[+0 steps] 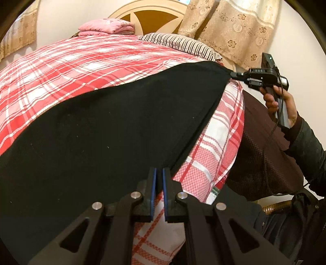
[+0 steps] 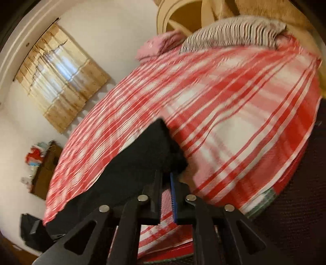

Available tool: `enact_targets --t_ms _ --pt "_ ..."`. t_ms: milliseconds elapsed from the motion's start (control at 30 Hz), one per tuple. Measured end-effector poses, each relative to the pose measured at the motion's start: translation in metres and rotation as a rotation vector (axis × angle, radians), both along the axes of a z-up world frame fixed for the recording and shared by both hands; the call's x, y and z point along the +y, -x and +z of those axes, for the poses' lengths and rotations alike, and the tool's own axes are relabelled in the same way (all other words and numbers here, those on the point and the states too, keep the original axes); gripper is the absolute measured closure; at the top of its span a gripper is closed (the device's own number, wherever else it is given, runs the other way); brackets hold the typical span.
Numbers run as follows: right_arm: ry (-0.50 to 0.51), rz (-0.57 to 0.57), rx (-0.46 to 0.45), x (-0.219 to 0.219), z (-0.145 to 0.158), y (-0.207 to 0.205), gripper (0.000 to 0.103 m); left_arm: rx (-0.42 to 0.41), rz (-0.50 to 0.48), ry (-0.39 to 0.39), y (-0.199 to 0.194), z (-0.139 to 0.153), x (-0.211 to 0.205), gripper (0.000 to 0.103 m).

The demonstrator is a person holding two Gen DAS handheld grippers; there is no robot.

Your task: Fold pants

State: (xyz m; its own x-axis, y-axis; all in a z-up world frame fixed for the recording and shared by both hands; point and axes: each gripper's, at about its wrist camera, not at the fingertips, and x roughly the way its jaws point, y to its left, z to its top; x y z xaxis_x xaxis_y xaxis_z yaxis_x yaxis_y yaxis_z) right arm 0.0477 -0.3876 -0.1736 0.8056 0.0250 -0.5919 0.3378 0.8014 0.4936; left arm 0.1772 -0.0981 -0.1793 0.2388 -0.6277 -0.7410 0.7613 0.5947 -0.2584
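Observation:
Black pants [image 1: 114, 126] lie spread across a red and white plaid bed cover [image 1: 81, 61]. My left gripper [image 1: 159, 170] is shut on the near edge of the pants. My right gripper [image 1: 233, 75] is seen at the far right in the left wrist view, shut on the far corner of the pants, pulling the edge taut. In the blurred right wrist view the right gripper [image 2: 166, 175] pinches a corner of the black pants [image 2: 142, 155] above the bed cover [image 2: 234, 106].
A striped pillow [image 1: 179, 41] and a folded pink blanket [image 1: 106, 25] lie at the head of the bed by a beige headboard [image 1: 150, 14]. Curtains [image 1: 230, 26] hang behind. The person's body [image 1: 264, 163] stands at the right bed edge. A wooden cabinet [image 2: 46, 167] stands by the far wall.

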Motion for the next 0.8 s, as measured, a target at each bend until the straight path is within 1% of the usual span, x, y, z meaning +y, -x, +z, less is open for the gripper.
enact_targets --t_ms 33,100,167,233,300,367,400,433,467,500,567,667,733,800 --pt "0.005 -0.026 -0.014 -0.005 0.005 0.002 0.073 0.000 -0.001 -0.001 0.000 0.000 0.001 0.097" --pt "-0.003 -0.059 -0.047 -0.016 0.013 0.001 0.053 0.001 -0.002 0.002 0.001 0.000 0.001 0.097" --pt "0.000 -0.045 -0.047 -0.022 0.020 -0.011 0.053 -0.001 -0.004 0.000 0.001 -0.001 0.000 0.097" --pt "0.008 0.010 -0.011 -0.023 0.023 -0.037 0.053 0.001 -0.003 0.003 0.001 -0.002 0.001 0.097" --pt "-0.014 0.061 0.025 -0.022 0.020 -0.061 0.053 0.003 -0.003 0.004 0.000 -0.002 0.001 0.097" --pt "-0.041 0.081 0.061 -0.023 0.013 -0.082 0.053 0.008 -0.004 0.010 0.000 -0.002 0.002 0.097" --pt "-0.070 0.099 0.075 -0.025 0.008 -0.092 0.059 0.009 -0.005 0.014 0.000 -0.003 0.003 0.097" --pt "-0.100 0.123 0.081 -0.026 0.005 -0.099 0.080 0.010 -0.006 0.017 0.000 -0.003 0.004 0.097" --pt "-0.121 0.140 0.084 -0.025 0.002 -0.105 0.088 0.012 -0.007 0.019 0.000 -0.003 0.005 0.097" --pt "-0.104 0.138 0.081 -0.023 0.003 -0.106 0.096 0.015 -0.009 0.023 0.000 -0.004 0.006 0.097" --pt "-0.062 0.147 0.062 -0.017 0.008 -0.106 0.099 0.018 -0.014 0.027 0.001 -0.004 0.008 0.097" --pt "0.012 0.100 0.042 -0.012 0.013 -0.102 0.100 0.018 -0.024 0.034 0.002 -0.005 0.009 0.097" --pt "0.074 0.039 0.074 -0.013 0.008 -0.101 0.100 0.019 -0.026 0.035 0.002 -0.007 0.009 0.097" --pt "0.074 0.012 0.106 -0.019 -0.001 -0.102 0.100 0.019 -0.027 0.041 0.002 -0.007 0.010 0.097"
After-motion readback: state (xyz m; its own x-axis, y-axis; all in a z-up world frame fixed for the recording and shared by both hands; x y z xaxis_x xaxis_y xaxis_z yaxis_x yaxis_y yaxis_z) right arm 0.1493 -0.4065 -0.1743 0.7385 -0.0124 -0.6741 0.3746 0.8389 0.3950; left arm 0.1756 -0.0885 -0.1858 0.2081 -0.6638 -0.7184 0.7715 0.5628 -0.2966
